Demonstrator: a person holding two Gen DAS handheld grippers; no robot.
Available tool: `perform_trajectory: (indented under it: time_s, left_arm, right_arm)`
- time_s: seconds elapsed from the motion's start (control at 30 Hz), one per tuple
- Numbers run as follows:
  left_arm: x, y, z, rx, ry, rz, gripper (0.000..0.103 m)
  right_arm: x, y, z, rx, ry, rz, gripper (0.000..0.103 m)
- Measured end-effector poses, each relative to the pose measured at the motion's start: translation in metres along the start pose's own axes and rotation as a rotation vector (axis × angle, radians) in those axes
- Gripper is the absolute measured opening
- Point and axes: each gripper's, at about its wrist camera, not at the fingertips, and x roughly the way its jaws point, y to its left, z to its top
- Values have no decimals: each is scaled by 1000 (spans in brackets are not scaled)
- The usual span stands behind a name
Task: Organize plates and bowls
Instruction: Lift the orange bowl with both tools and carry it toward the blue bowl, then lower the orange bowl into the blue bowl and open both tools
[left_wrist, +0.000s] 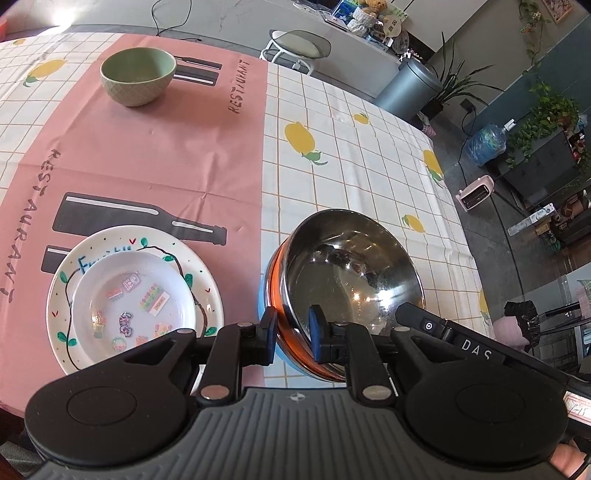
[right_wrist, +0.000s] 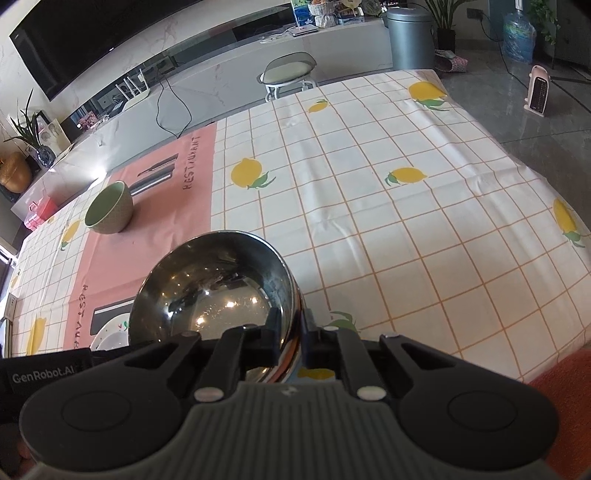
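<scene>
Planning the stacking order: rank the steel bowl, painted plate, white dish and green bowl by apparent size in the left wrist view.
1. Steel bowl and painted plate: alike, unranked.
2. White dish.
3. Green bowl, though farthest away, so unsure.

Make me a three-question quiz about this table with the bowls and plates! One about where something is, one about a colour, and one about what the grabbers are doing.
1. Where is the small white dish?
A. On the painted plate
B. Inside the green bowl
C. On the floor

2. What colour is the bowl at the far end of the pink mat?
A. Red
B. Green
C. Black

3. What is the left hand-held gripper doing?
A. Hanging wide open over the mat
B. Pinching the metal bowl's rim
C. Holding a spoon

Answers:
1 A: the white dish sits on the painted plate.
2 B: the green bowl on the pink mat.
3 B: the left hand-held gripper has one finger inside and one outside the metal bowl; the right hand-held gripper pinches the opposite rim.
</scene>
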Motion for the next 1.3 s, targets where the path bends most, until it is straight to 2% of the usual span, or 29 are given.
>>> perform_trajectory:
  time_s: [0.17,0.3,0.37,0.53,0.7,1.0,1.07,1.3]
  left_arm:
    - [-10,1,2,-11,-33,-16,19]
    - [-18,2,4,-13,-60,-22,24]
    - [-22,1,5,-7,-73,-20,25]
    - [-31,0,7,36,-108,5,29]
    - [-39,1,8,76,-150,44,31]
    - [-46,21,23,53,-174,55,35]
    - [-47,27,28,46,-179,60,36]
    - [-45,47,48,25,-183,63,36]
  right_arm:
    - [-1,1,0,-15,-9,-7,8]
    - [-7,3,1,-31,-45,-27,13]
    - [-10,4,2,-35,-60,-30,21]
    - [-19,4,4,-35,-93,-10,30]
    - [-26,11,4,-58,-123,7,35]
    - [-24,31,16,-85,-145,49,48]
    - [-21,36,20,-82,-141,70,55]
    - [-4,68,32,-137,-111,95,55]
